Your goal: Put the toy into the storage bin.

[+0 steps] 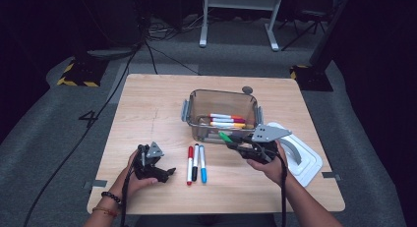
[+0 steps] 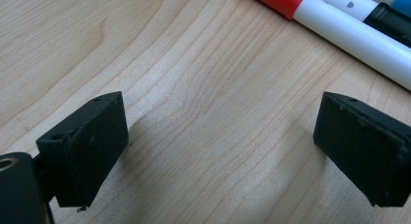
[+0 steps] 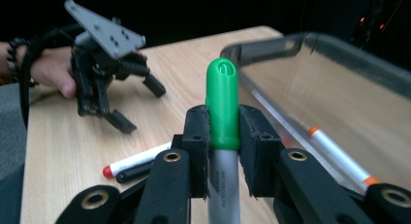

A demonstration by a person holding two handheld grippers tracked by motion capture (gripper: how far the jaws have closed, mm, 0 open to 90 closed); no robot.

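My right gripper (image 3: 223, 136) is shut on a green-capped marker (image 3: 222, 103), cap pointing away, raised beside the near rim of the clear plastic box (image 1: 196, 101). In the high view that green marker (image 1: 225, 137) sticks out of the right gripper (image 1: 235, 144) toward the box's near left corner. Several markers (image 1: 223, 120) lie inside the box. Three markers, red (image 1: 190, 165), black (image 1: 195, 162) and blue (image 1: 202, 163), lie side by side on the table. My left gripper (image 1: 164, 173) rests low by them, open, with bare wood between its jaws (image 2: 218, 151).
The box's white lid (image 1: 301, 156) lies on the table at the right, behind my right hand. A small grey round piece (image 1: 247, 90) sits just beyond the box. The wooden table (image 1: 147, 104) has bare room at its left and far side.
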